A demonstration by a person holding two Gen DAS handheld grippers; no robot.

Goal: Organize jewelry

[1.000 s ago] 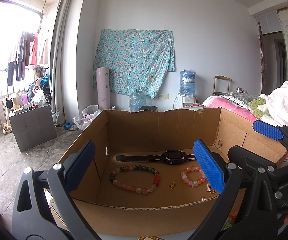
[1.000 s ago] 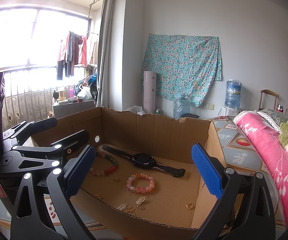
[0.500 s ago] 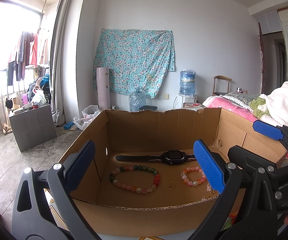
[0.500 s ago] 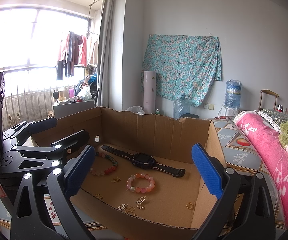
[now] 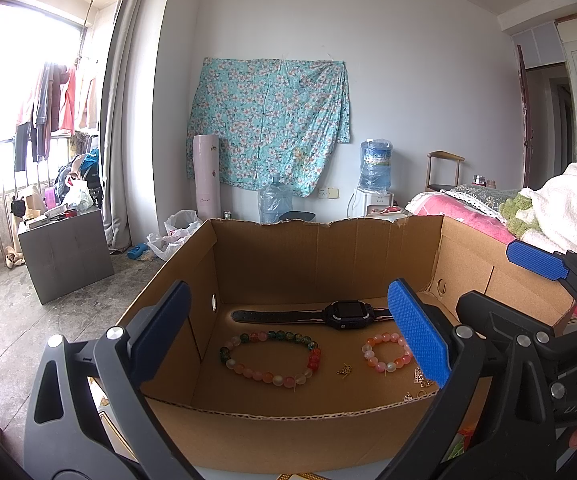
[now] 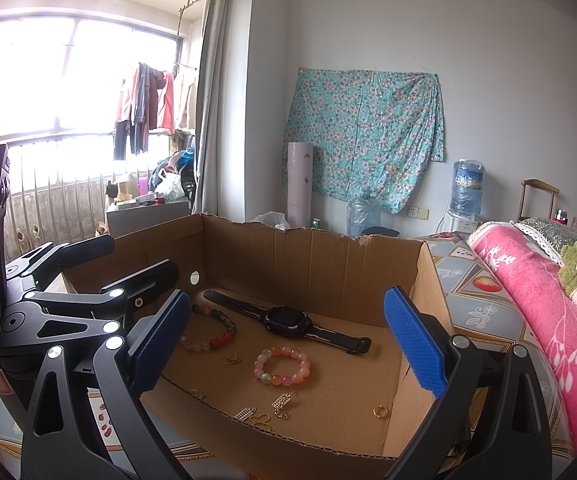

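Nearest to the cameras, both tools stand before the open side of the cardboard box (image 5: 320, 264). The left gripper (image 5: 288, 332) has its tongs spread wide and holds nothing; the right gripper (image 6: 284, 340) is the same, wide and empty. Neither touches any jewelry, and both are outside the low front wall of the box.

Just behind this front wall, on the box floor, lie the small gold pieces: a few charms (image 6: 266, 414) close together, a gold ring (image 6: 379, 411) more to the right and apart from them, and one charm (image 6: 198, 392) close to the wall on the left. A little deeper there is another small gold charm (image 6: 233, 359), between the two bracelets. The small pink bead bracelet (image 6: 282, 365) lies in the middle, and the large multicolour bead bracelet (image 5: 270, 358) lies to the left of it. Farthest, along the back wall, the black smartwatch (image 5: 348, 314) lies flat with its strap stretched out.

All the jewelry I can see is already inside the box, in loose rows by kind. I judge the task is near its end, or perhaps only the small gold pieces need to be gathered. Whether more items wait outside the box, the views do not show.
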